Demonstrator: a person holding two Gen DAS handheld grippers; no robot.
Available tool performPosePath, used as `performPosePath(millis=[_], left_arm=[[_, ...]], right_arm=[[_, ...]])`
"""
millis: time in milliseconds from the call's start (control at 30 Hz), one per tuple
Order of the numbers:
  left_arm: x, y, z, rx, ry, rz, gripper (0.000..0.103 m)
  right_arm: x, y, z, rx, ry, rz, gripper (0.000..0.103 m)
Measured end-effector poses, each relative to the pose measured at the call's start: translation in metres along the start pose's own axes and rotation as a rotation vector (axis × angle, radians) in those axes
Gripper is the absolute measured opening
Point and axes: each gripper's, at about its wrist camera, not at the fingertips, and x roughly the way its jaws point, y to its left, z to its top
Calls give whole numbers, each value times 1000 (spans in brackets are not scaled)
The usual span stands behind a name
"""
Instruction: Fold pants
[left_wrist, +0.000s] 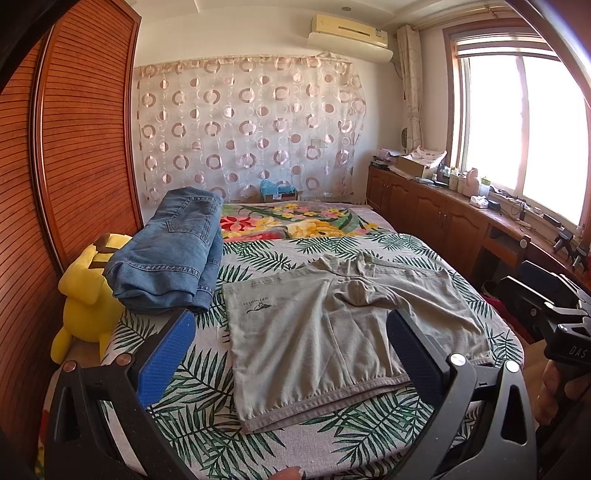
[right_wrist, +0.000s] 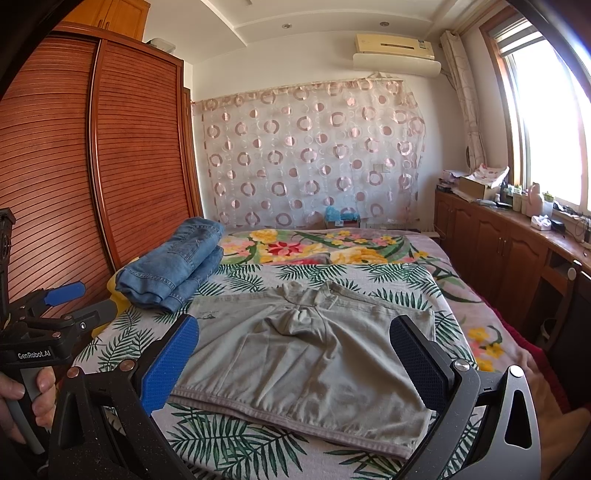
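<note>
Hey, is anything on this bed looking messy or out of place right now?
Mostly tidy. The grey-green cotton pants lie flat on the leaf-print bedspread, but their crotch is bunched into a wrinkled knot. The folded blue denim jeans sit neatly; a yellow plush toy is wedged at the bed's edge.

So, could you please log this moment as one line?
left claw: open, empty | right claw: open, empty | grey pants: lying on bed, ungrasped | jeans: folded
</note>
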Motion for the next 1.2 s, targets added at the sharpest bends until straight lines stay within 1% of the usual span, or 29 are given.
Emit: performPosePath(millis=[367, 633, 867, 933, 1067, 1200], left_arm=[[28, 14, -16, -25, 79, 0, 103], [47, 26, -30, -36, 129, 3, 103], [67, 35, -45, -46, 194, -10, 103], [71, 37, -50, -47, 213, -12, 103], [78, 42, -60, -54, 243, -20, 103], [85, 49, -69, -62, 278, -23, 103]], right_arm=[[10, -13, -5, -7, 39, -16, 103], [25, -29, -6, -29, 93, -63, 103], [47, -49, -9, -43, 180, -98, 103], [60, -54, -14, -46, 234, -116, 103], [74, -63, -19, -41, 291, -123, 103], [81, -73, -16, -42, 322, -132, 100]])
